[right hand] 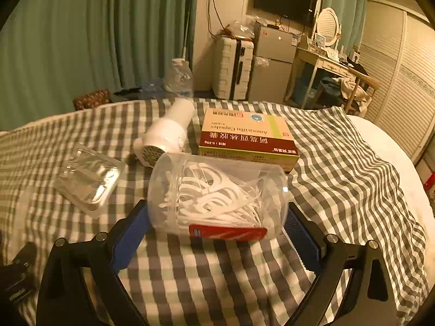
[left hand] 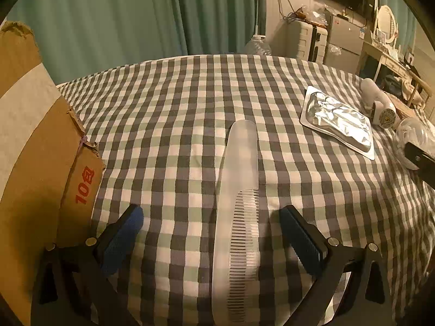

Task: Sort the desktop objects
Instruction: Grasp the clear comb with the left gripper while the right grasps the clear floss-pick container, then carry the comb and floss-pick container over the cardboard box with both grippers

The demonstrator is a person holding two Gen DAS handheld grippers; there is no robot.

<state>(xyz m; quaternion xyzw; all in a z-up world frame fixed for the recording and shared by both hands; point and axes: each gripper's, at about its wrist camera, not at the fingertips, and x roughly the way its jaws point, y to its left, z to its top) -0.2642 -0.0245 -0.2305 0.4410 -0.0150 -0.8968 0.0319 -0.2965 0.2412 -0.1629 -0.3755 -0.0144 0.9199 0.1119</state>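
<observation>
Clear plastic makes up the jar (right hand: 217,195) I see between the fingers of my right hand-held gripper (right hand: 217,233); it lies on its side, packed with white floss picks, a red label along its lower edge. Both blue pads sit beside its ends, and I cannot tell whether they press it, but the jaws stand wide apart. Behind the jar lies a medicine box (right hand: 247,138), cream on top with a dark red band, flat on the checked cloth (right hand: 190,271). Just left of the box lies a white bottle (right hand: 168,133) on its side, its cap end toward me. Further left sits a foil blister pack (right hand: 89,179), apart from the jar.

On the left wrist view, a cardboard box (left hand: 35,146) stands at the left edge, its flap raised and printed with red "10"; I cannot see inside it. My left hand-held gripper (left hand: 212,233) is spread open with nothing gripped. A frosted sleeve (left hand: 239,206) holding a comb (left hand: 244,258) lies lengthwise between the fingers, touching neither pad, its rounded end pointing away from me. The blister pack (left hand: 339,122) lies well off to the right, with the bottle (left hand: 378,103) beyond it and the jar (left hand: 410,138) at the frame edge, partly hidden by a black gripper part.

Green curtains hang behind.
</observation>
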